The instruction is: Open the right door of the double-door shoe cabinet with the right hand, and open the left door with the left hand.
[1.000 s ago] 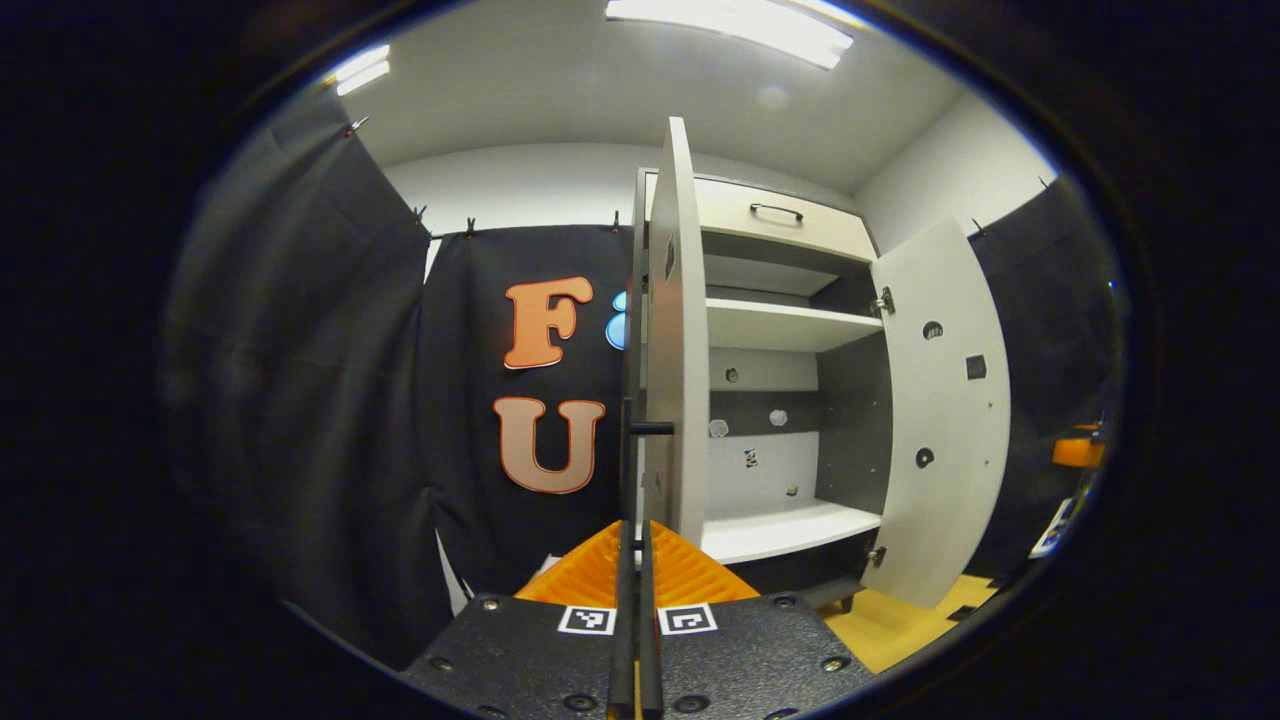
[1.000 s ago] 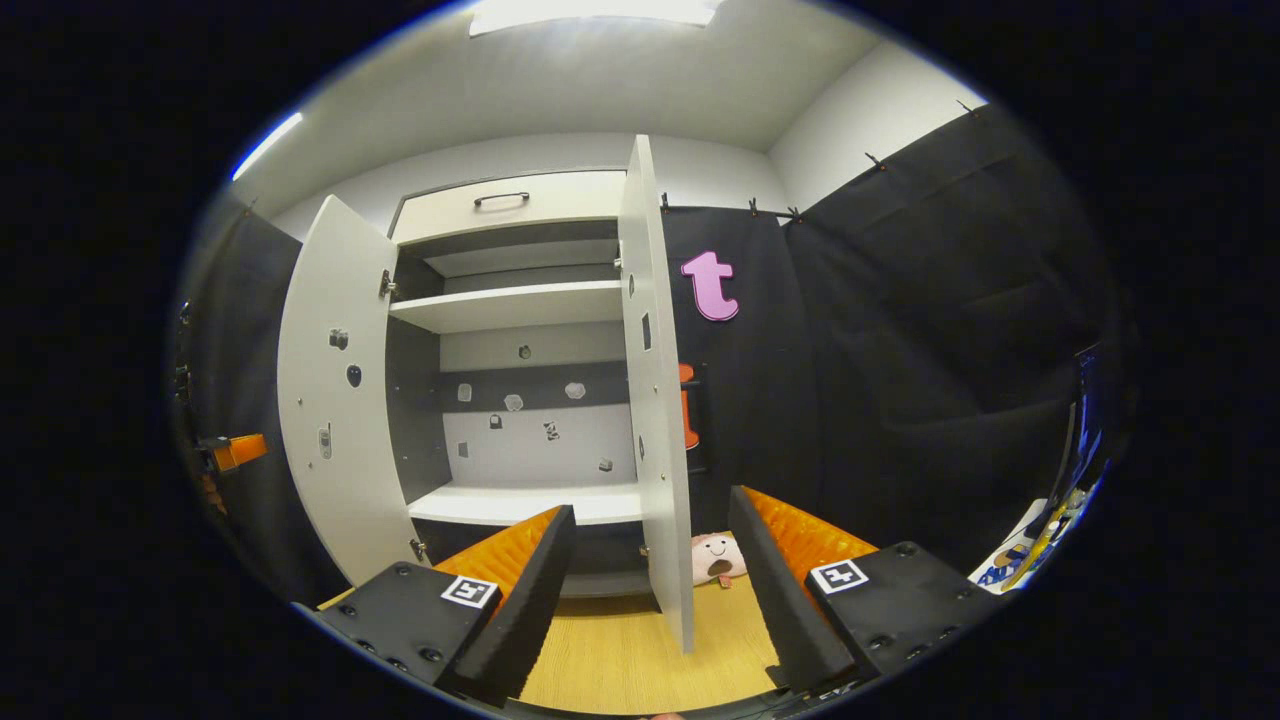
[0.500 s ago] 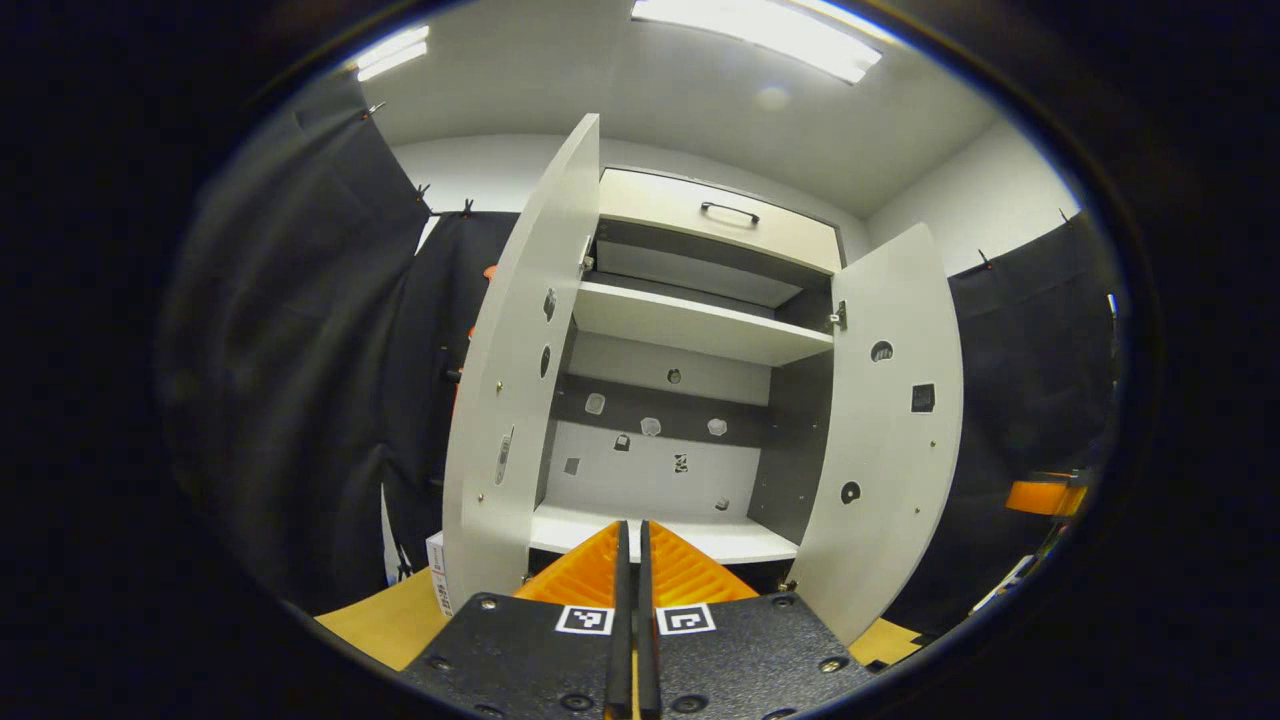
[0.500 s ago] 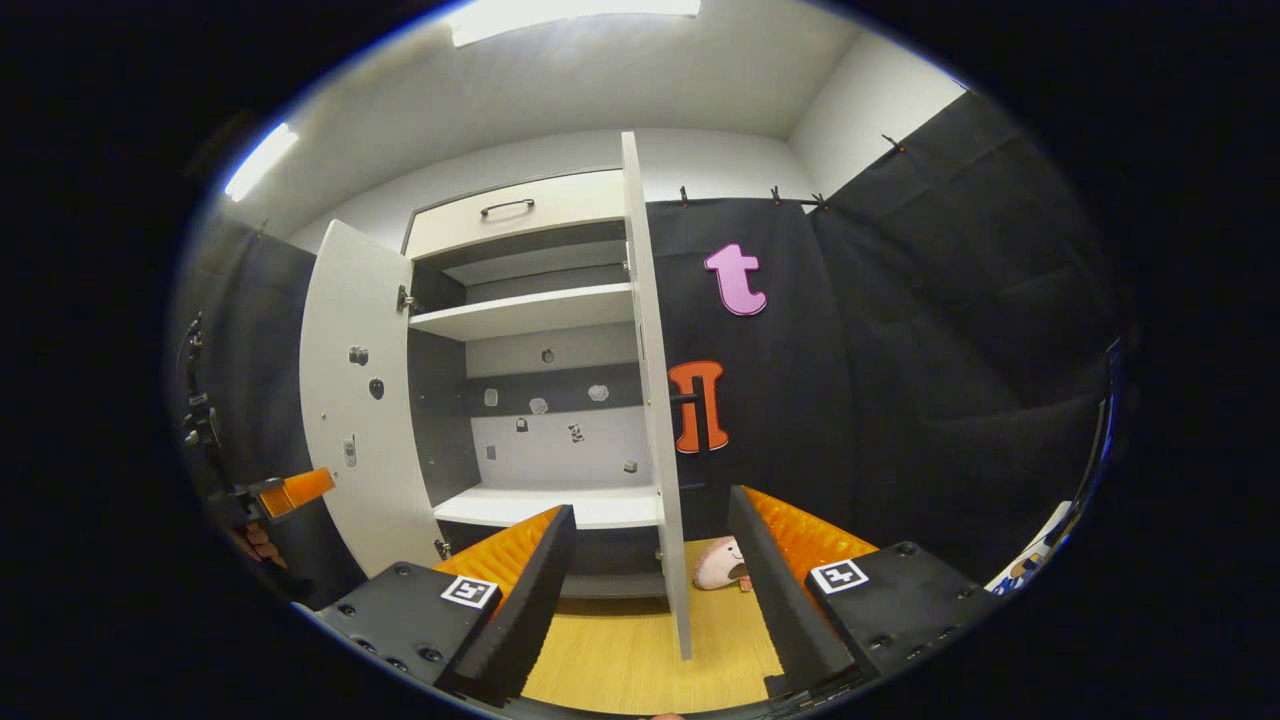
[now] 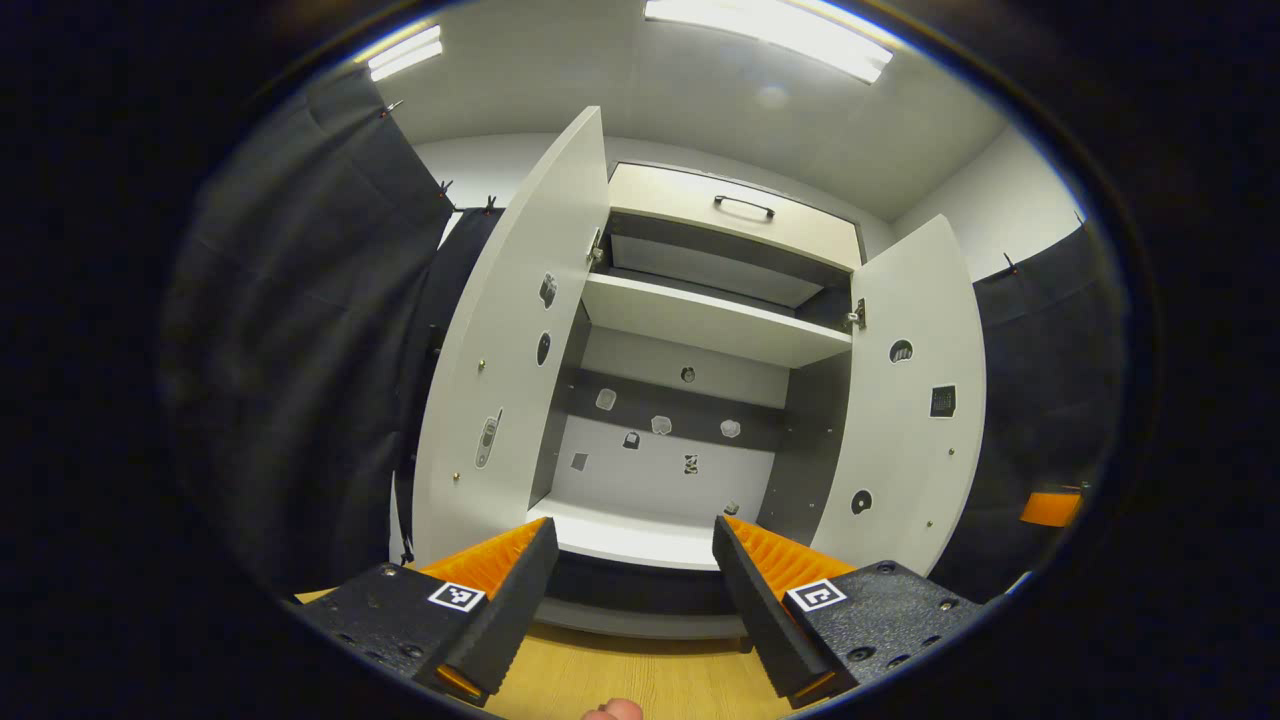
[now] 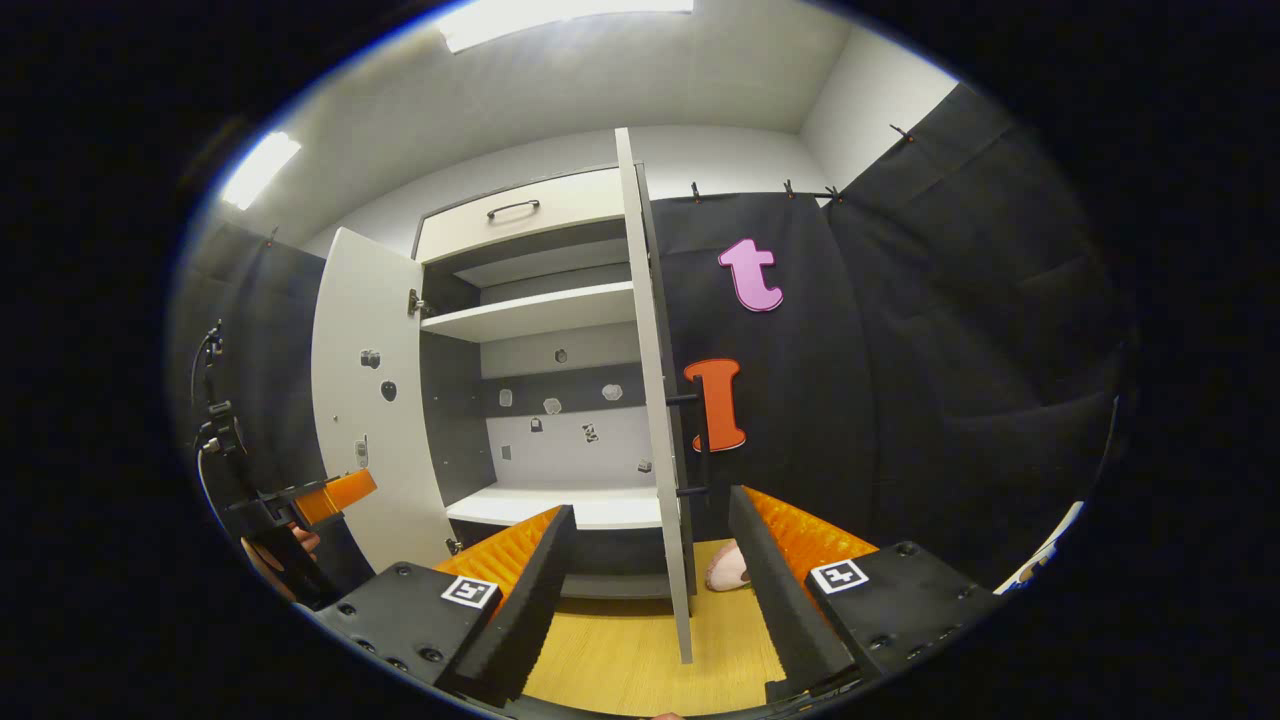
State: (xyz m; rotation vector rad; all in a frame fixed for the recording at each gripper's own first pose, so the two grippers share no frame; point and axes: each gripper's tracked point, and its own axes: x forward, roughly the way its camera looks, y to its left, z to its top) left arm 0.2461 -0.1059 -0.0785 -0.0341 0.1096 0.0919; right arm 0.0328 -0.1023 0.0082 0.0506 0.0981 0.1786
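No legible writing; both doors of the shoe cabinet (image 5: 690, 330) stand wide, left gripper (image 5: 625, 570) and right gripper (image 6: 650, 565) spread, apparently touching nothing

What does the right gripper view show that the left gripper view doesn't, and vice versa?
Right gripper view: the right door edge-on with its black handle, a pink toy on the floor beyond it, and the left gripper at far left.
Left gripper view: the right door's inner face, and a fingertip at the bottom.
Both: the cabinet with both doors open, the left door, shelf, top drawer; the right gripper and left gripper open.
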